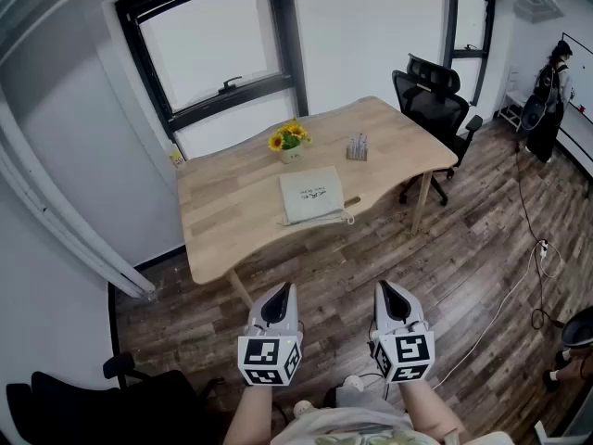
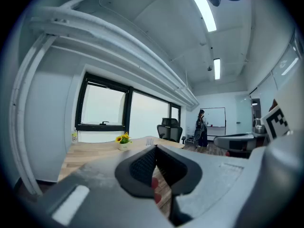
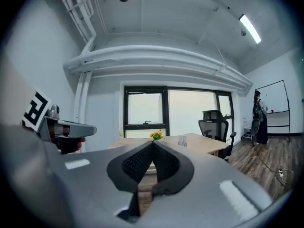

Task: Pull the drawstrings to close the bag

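A pale grey-green drawstring bag lies flat on the wooden table, its drawstrings trailing at its near right corner. Both grippers are held low over the floor, well short of the table. My left gripper is shut with nothing in it, and my right gripper is shut and empty too. In the left gripper view the jaws meet at the tip; the same shows in the right gripper view. The bag is hidden in both gripper views.
A small pot of sunflowers and a little box stand at the table's far side. A black office chair sits at the right end. Another black chair is near my left. A person stands far right. Cables run over the wooden floor.
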A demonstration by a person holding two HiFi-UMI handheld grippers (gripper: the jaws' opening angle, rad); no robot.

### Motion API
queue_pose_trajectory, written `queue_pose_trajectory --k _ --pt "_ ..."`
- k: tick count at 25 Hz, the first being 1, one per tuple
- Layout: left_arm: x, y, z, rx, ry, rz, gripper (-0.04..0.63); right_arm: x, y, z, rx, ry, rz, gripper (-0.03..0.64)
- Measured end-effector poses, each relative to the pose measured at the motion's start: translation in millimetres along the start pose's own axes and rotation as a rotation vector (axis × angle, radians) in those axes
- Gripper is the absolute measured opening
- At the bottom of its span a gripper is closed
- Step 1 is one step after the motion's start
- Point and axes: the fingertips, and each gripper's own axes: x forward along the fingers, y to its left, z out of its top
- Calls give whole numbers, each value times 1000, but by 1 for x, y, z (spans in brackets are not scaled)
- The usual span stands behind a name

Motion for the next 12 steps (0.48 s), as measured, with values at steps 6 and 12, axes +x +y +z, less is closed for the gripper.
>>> queue_pose_trajectory --k 6,12 --pt "15 -5 -6 4 -2 46 3 4 -24 -8 -5 5 30 2" --pt "26 -8 -17 -3 16 82 3 21 -39 -13 -23 23 61 3"
